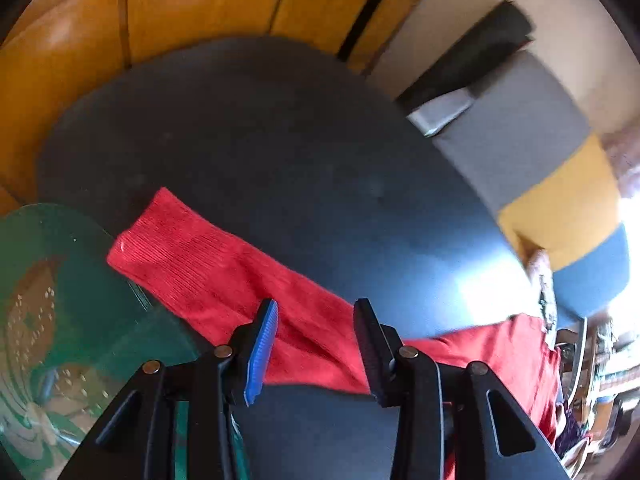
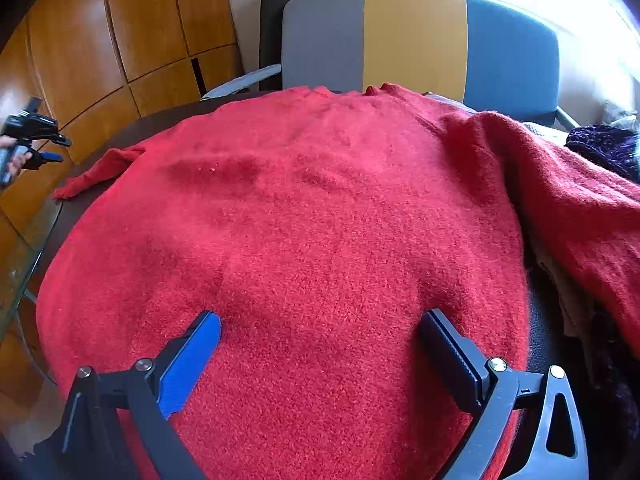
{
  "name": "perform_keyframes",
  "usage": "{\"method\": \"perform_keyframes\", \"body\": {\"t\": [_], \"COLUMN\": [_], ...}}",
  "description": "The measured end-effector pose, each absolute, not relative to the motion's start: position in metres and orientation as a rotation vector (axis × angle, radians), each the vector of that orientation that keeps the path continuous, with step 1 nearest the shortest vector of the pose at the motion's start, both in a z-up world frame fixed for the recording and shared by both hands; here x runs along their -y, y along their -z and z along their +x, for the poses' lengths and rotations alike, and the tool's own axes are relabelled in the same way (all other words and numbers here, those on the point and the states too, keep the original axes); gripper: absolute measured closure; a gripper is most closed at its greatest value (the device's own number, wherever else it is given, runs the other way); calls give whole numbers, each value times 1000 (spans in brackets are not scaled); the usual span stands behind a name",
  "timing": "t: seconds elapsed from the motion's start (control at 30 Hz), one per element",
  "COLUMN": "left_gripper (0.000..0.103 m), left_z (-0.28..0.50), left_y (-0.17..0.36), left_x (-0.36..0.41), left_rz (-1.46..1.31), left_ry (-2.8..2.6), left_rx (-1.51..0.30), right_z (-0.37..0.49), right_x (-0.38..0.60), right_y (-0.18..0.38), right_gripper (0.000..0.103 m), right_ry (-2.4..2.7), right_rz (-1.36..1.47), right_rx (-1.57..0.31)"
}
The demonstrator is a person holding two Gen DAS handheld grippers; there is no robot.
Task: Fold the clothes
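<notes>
My right gripper (image 2: 320,360) has its jaws spread as wide as they go, poised low over the body of the red sweater (image 2: 288,240) with nothing caught between them; I judge it released, waiting near the hem so it can pin or pinch the cloth for a fold; my left gripper (image 1: 316,344) has its jaws partly apart, and the sleeve (image 1: 224,276) passes across the gap beneath them; the pads do not press on it, so I call that one released too, hanging above the sleeve, likely to pick it up and bring it in over the body; the sweater lies spread flat on the dark tabletop (image 1: 260,140), neck towards the far edge, the left sleeve stretched out sideways, its cuff reaching the green glass surface (image 1: 60,280) beside the tabletop; the right sleeve is draped over a heap of other clothes (image 2: 604,148) at the right, probably because that pile leaves it no flat room; beyond stand the grey, yellow and blue chair (image 2: 416,36) and the wooden panelling (image 2: 100,40); I can read no label, brand or writing anywhere.
</notes>
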State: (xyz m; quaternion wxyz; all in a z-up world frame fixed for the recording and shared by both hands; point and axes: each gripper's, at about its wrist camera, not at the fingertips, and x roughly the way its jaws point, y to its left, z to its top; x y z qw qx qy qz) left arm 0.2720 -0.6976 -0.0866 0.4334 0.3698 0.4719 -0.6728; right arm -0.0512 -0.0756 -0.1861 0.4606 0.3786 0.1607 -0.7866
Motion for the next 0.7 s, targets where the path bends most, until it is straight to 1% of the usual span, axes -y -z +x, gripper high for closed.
{"method": "perform_keyframes", "body": {"t": [0.3,0.4,0.57,0.6,0.63,0.7], "left_gripper": [62,58,57,56,52,52], "left_z": [268,262,251,248,246,243], "left_y": [125,135,150,152,152,152], "left_x": [754,758,766,767,767,765], "left_rz": [1049,1068,1144,1159,1163,1177], "left_ry": [1498,1469,1413,1405,1404,1405], "left_rx": [-1238,-1259,-1281,-1274,-1280,-1262], "right_z": [-54,-55,-55,-55,-55,-55], "right_x": [76,75,74,74,74,74], "right_y": [187,187,186,186,186,186], "right_gripper": [0,0,0,0,0,0], "right_ry": [1922,1920,1918,1918,1918,1918], "right_rz": [943,946,948,949,949,948], "right_rx": [-377,-373,-370,-369,-369,-368]}}
